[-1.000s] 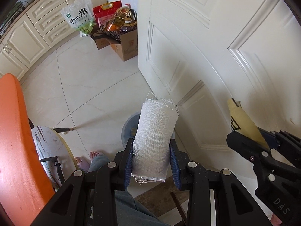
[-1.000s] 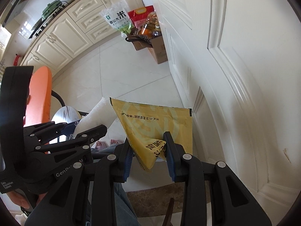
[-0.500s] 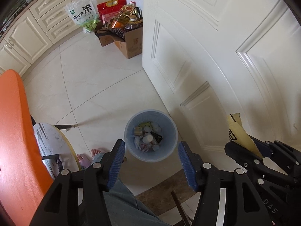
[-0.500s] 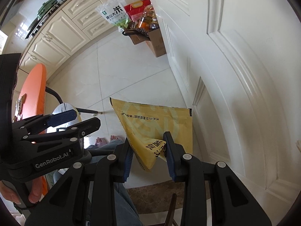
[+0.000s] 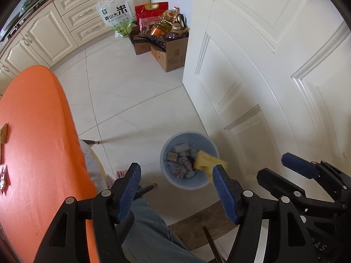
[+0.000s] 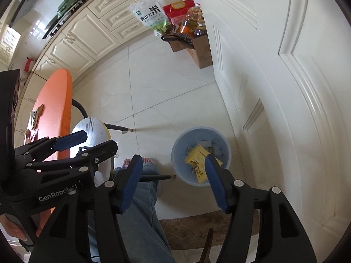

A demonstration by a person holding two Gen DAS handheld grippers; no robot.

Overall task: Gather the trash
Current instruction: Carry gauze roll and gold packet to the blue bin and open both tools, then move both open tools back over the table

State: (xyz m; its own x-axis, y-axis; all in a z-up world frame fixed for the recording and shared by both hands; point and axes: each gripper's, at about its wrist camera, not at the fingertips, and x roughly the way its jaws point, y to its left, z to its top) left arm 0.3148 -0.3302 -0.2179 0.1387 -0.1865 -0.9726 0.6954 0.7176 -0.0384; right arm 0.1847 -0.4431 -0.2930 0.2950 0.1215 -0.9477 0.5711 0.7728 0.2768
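A pale blue trash bin [image 5: 166, 153] stands on the floor by the door, holding several scraps and a white gauze roll [image 5: 182, 148]. A yellow wrapper [image 5: 206, 161] shows blurred over the bin's mouth; in the right wrist view the wrapper [image 6: 196, 160] lies inside the bin [image 6: 177, 151]. High above, my left gripper [image 5: 177, 184] has its jaws opening, nothing between them. My right gripper [image 6: 173, 176] is opening too, and is empty. Each shows in the other's view: right gripper [image 5: 283, 171], left gripper [image 6: 87, 144].
An orange tabletop [image 5: 33, 142] with small scraps [image 5: 3, 133] lies at the left. A white door [image 5: 263, 65] fills the right. Cardboard boxes of groceries [image 5: 171, 52] stand at the back. A person's jeans leg [image 5: 149, 230], a round marble stool [image 6: 92, 131] and a brown mat [image 5: 197, 225] are below.
My left gripper let go of the gauze roll, which dropped into the bin. Then my right gripper opened and the yellow wrapper fell to the bin. The left gripper drifted toward the orange table.
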